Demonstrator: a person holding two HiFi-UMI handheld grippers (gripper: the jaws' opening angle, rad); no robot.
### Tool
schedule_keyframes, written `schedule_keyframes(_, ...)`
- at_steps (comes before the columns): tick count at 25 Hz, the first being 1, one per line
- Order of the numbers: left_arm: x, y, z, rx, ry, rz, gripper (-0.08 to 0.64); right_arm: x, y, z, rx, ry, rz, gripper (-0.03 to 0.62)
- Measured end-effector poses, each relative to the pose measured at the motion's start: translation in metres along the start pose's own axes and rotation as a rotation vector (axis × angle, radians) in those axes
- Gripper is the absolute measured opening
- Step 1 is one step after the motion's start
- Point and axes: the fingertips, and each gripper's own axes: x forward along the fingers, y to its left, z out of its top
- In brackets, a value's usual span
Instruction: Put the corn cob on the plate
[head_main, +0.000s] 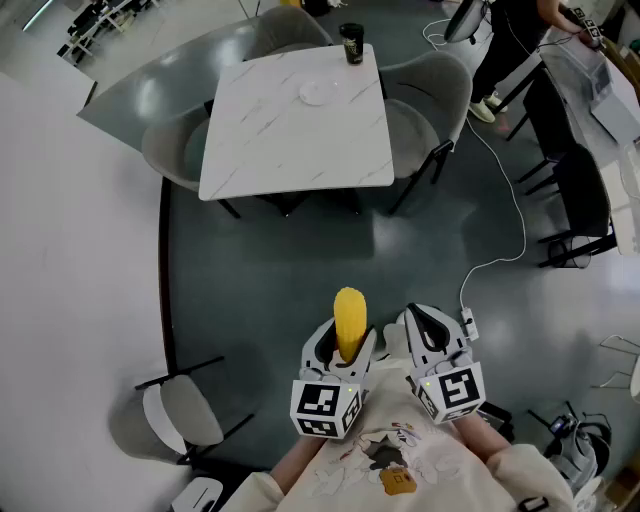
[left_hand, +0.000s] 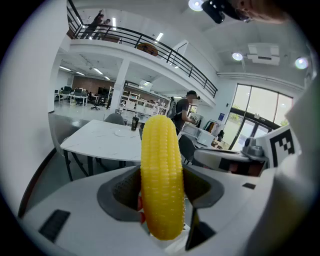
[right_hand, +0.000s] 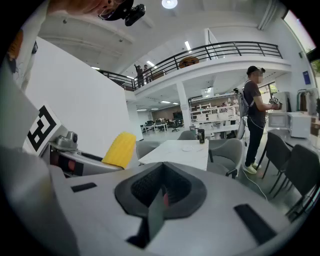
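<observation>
Left tool (head_main: 346, 345) clenched on the corn cob (head_main: 350, 312). The cob sits lengthwise between the jaws, and its far end juts past their tips. Right tool (head_main: 428, 328) just beside it on the right, jaws pressed together with nothing between them. We hold both tools low over the dark floor (head_main: 290, 265). Well ahead of the tools we note a white worktop (head_main: 290, 140) carrying a small white plate (head_main: 317, 92) towards its far edge and a dark cup (head_main: 351, 44) at its far right corner. Grey chairs (head_main: 425, 100) ring the worktop.

I see matt plastic on my left hand-held gripper (head_main: 343, 350), bumpy kernels on its corn cob (left_hand: 161, 180), a polished marbled worktop (head_main: 290, 125) ahead.
</observation>
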Motion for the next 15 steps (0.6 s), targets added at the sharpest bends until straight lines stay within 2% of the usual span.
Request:
schedule_keyframes(5, 0.014, -0.02, 0.008, 0.013, 0.005, 0.015, 0.253, -0.006, -0.02, 0.005, 0.03, -0.004, 0.011, -0.003)
schedule_keyframes(12, 0.036, -0.036, 0.018, 0.004, -0.024, 0.065, 0.253, -0.01, -0.034, 0.007, -0.023, 0.008, 0.1, -0.003)
schedule_keyframes(15, 0.04, -0.046, 0.012, -0.01, -0.016, 0.082, 0.253, -0.014, -0.047, 0.003, -0.008, 0.017, 0.117, -0.003)
